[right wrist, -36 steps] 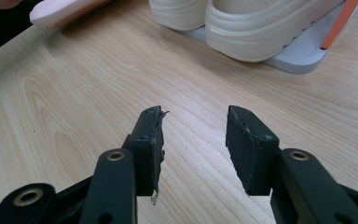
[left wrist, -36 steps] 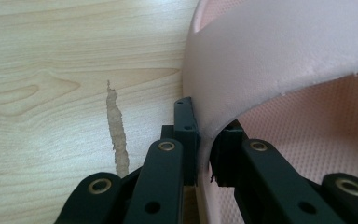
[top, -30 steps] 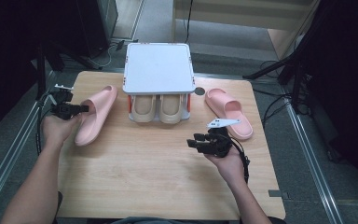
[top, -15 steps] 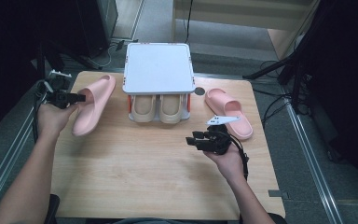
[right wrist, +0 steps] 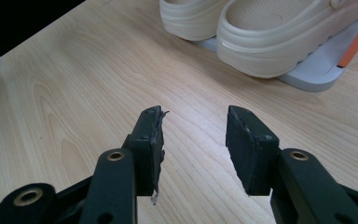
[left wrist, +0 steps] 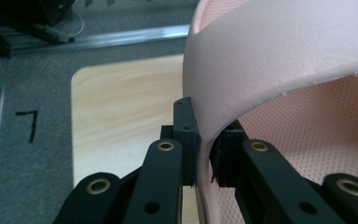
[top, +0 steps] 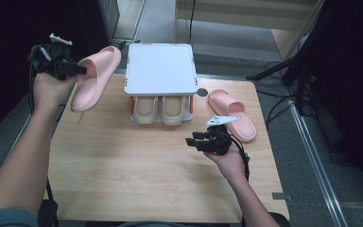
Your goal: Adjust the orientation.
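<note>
Wooden tabletop (top: 123,175), light grain, carrying the rest. At its far middle, one white two-level shoe rack (top: 160,68): flat top bare, lower level holding one pair of beige clogs (top: 163,109), two shoes side by side, toes toward the near edge. Same beige pair seen on the rack's base in the right gripper view, just ahead of the fingers.

Two pink slippers, counted. One pink slipper (top: 94,78) lifted clear of the tabletop at the left, tilted, toe end high and beside the rack's top left corner, heel end low. Second pink slipper (top: 231,115) lying flat on the tabletop to the right of the rack, just beyond the right hand.

Left gripper (top: 78,71) held high at the left edge, fingers (left wrist: 186,135) nearly closed and pinching the thin rim of the lifted slipper, one pad outside the wall, the other inside against the dotted footbed.

Right gripper (top: 194,142) low over the tabletop at near right, pointing left, fingers (right wrist: 151,140) parted wide with bare wood between them, gripping nothing, touching nothing.

Two grippers, two hands, one rack, four shoes in all.
</note>
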### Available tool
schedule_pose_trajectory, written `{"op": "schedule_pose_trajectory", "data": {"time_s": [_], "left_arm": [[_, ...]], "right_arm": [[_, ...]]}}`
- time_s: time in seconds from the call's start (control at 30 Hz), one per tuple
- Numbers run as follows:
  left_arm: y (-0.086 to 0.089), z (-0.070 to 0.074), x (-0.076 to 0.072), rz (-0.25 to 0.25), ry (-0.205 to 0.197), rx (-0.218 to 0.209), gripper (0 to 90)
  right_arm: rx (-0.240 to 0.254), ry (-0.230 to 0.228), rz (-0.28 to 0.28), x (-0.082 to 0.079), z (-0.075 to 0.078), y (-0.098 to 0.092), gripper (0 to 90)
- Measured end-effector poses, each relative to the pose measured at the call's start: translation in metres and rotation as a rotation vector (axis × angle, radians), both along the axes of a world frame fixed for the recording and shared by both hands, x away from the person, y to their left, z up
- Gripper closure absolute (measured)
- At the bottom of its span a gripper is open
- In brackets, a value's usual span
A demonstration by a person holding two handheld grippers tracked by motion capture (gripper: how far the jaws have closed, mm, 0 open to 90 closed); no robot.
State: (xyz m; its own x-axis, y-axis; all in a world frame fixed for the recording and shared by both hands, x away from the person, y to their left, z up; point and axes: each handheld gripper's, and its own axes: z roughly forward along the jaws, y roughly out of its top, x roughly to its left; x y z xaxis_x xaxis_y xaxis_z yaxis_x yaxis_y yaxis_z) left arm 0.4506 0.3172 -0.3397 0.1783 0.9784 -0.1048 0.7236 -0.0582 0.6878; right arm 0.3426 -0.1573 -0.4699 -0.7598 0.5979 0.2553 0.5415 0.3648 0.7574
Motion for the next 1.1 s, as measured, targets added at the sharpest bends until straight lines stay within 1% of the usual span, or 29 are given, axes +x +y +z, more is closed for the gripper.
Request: {"op": "schedule_pose_trajectory", "data": {"time_s": [0.03, 0.1, 0.17, 0.23, 0.3, 0.37, 0.47, 0.57, 0.6, 0.67, 0.7, 0.73, 0.8, 0.83, 0.93, 1.0, 1.03, 1.1], "left_arm": [[-0.004, 0.005, 0.004, -0.006, 0.003, -0.006, 82.6], [-0.013, 0.014, 0.012, -0.010, -0.005, -0.018, 82.6], [-0.022, 0.021, 0.020, -0.027, -0.001, -0.018, 82.5], [-0.032, 0.026, 0.027, -0.037, 0.001, -0.023, 82.5], [-0.044, 0.028, 0.034, -0.046, 0.001, -0.018, 82.4], [-0.055, 0.028, 0.041, -0.051, -0.001, -0.016, 82.2], [-0.068, 0.023, 0.052, -0.055, 0.012, -0.042, 81.8], [-0.081, 0.018, 0.063, -0.047, 0.023, -0.045, 81.8], [-0.083, 0.016, 0.067, -0.046, 0.030, -0.054, 81.8], [-0.089, 0.013, 0.072, -0.038, 0.030, -0.052, 81.4], [-0.092, 0.013, 0.075, -0.034, 0.031, -0.040, 81.2], [-0.095, 0.012, 0.077, -0.026, 0.028, -0.030, 81.1], [-0.100, 0.011, 0.080, -0.011, 0.021, -0.030, 80.7], [-0.102, 0.010, 0.082, -0.010, 0.017, -0.029, 80.4], [-0.109, 0.008, 0.085, -0.004, 0.023, -0.034, 79.3], [-0.111, 0.006, 0.087, -0.007, 0.024, -0.036, 76.6], [-0.112, 0.006, 0.087, -0.010, 0.023, -0.045, 74.8], [-0.115, 0.006, 0.087, -0.018, 0.017, -0.043, 73.3]], "right_arm": [[0.001, 0.003, -0.002, 0.000, 0.000, 0.000, 57.1], [0.001, 0.002, -0.003, 0.000, 0.000, 0.000, 57.1], [0.005, 0.002, -0.005, -0.001, 0.001, -0.001, 57.1], [0.006, 0.001, -0.008, -0.002, 0.002, -0.002, 57.2], [0.010, -0.005, -0.004, -0.002, 0.002, -0.003, 57.1], [0.005, -0.003, -0.013, -0.003, 0.002, -0.004, 57.1], [0.007, -0.007, -0.019, -0.005, 0.002, -0.007, 57.1], [0.006, -0.013, -0.027, -0.007, 0.003, -0.010, 57.1], [0.007, -0.012, -0.030, -0.008, 0.003, -0.011, 57.1], [0.005, -0.015, -0.032, -0.009, 0.003, -0.013, 57.2], [0.006, -0.012, -0.036, -0.010, 0.002, -0.014, 57.2], [0.006, -0.013, -0.039, -0.010, 0.002, -0.015, 57.2], [0.007, -0.011, -0.048, -0.012, 0.002, -0.018, 57.2], [0.005, -0.018, -0.050, -0.012, 0.002, -0.019, 57.2], [0.005, -0.012, -0.063, -0.015, 0.002, -0.023, 57.3], [0.006, -0.013, -0.070, -0.017, 0.002, -0.025, 57.3], [0.008, -0.015, -0.074, -0.017, 0.002, -0.026, 57.3], [0.007, -0.020, -0.078, -0.019, 0.002, -0.028, 57.3]]}}
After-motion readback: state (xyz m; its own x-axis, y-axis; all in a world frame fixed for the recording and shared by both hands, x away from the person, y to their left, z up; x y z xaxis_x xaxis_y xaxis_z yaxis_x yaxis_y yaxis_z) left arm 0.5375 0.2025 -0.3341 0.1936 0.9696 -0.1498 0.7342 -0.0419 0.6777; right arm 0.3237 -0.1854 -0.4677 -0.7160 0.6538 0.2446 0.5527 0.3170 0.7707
